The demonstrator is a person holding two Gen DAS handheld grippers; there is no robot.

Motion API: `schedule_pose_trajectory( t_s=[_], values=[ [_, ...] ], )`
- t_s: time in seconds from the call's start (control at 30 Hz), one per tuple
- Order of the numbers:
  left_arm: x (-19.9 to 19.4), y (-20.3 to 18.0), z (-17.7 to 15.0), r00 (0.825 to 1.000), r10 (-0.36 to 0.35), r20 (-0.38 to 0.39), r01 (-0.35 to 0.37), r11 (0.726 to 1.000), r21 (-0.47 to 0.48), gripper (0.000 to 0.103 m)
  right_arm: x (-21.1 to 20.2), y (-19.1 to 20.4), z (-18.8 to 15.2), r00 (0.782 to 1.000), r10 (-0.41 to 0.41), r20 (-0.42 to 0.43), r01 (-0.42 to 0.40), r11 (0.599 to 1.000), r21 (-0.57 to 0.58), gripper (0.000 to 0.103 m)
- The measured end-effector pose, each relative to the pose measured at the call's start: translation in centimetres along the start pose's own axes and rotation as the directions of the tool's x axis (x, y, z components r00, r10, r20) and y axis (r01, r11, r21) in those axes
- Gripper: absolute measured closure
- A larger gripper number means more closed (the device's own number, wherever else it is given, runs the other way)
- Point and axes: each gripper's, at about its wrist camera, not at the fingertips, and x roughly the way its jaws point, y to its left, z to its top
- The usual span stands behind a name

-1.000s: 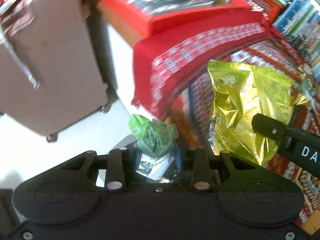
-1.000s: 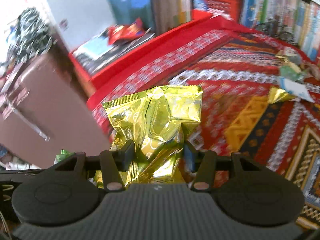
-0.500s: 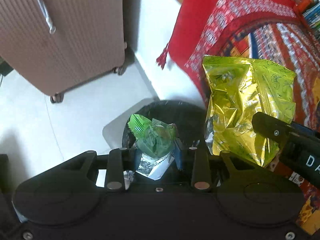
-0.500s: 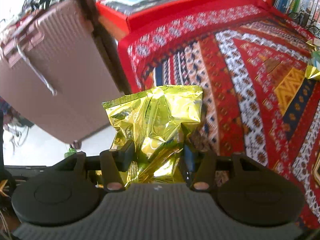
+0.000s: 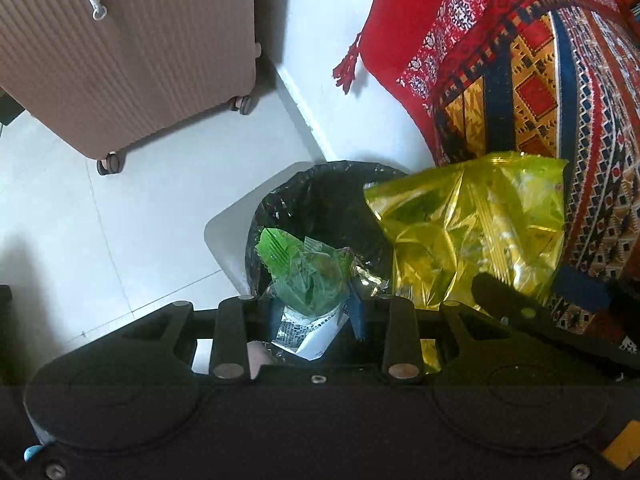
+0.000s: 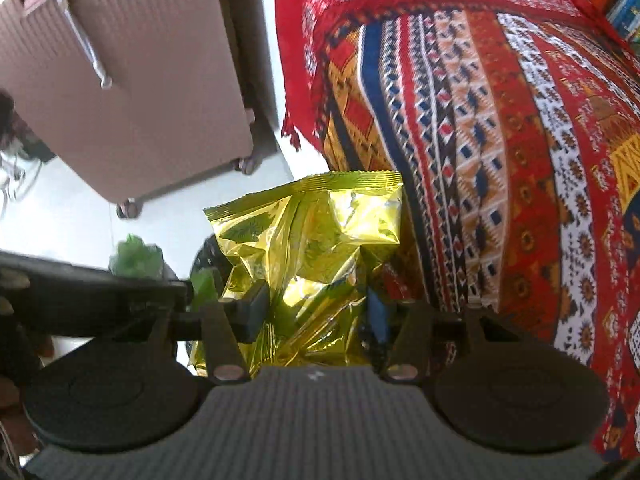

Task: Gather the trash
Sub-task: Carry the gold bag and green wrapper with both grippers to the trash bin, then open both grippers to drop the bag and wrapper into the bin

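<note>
We note a pale tiled floor [image 5: 132,216] with thin grout lines, brightly and evenly lit, with a soft shadow at the lower left in the left wrist view. A ribbed, dusty-pink suitcase [image 5: 132,52] stands upright on small wheels on this floor, close to a white wall [image 5: 320,40]; a white cord hangs on its front. We record a red patterned cloth [image 6: 500,140] with blue, white and orange bands draped over a piece of furniture, its tasselled edge [image 5: 348,66] hanging against the wall. Book spines [image 6: 628,4] show at the far right.
</note>
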Motion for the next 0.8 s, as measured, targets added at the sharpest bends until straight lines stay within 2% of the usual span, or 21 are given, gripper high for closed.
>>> schedule_pose_trajectory(
  t_s=[0.6,0.67,0.7,0.8],
  values=[
    [6.4,0.0,0.3,0.999,-0.042,-0.018,0.042,0.998,-0.043,0.072,5.8,-0.4,-2.6,0.998,-0.028,-0.055,0.023,0.997,-0.075,0.046],
    [7.1,-0.1,0.3,0.999,-0.04,-0.021,0.039,0.998,-0.043,0.072,6.6,-0.6,-2.9,0.998,-0.026,-0.059,0.021,0.996,-0.082,0.043],
    [7.4,0.0,0.2,0.999,-0.036,-0.023,0.035,0.998,-0.044,0.072,7.0,-0.5,-3.1,0.998,-0.024,-0.061,0.019,0.996,-0.086,0.038],
    [8.2,0.1,0.3,0.999,-0.033,-0.025,0.031,0.998,-0.051,0.072,8.1,-0.5,-3.4,0.998,-0.014,-0.056,0.008,0.995,-0.101,0.031]
  ],
)
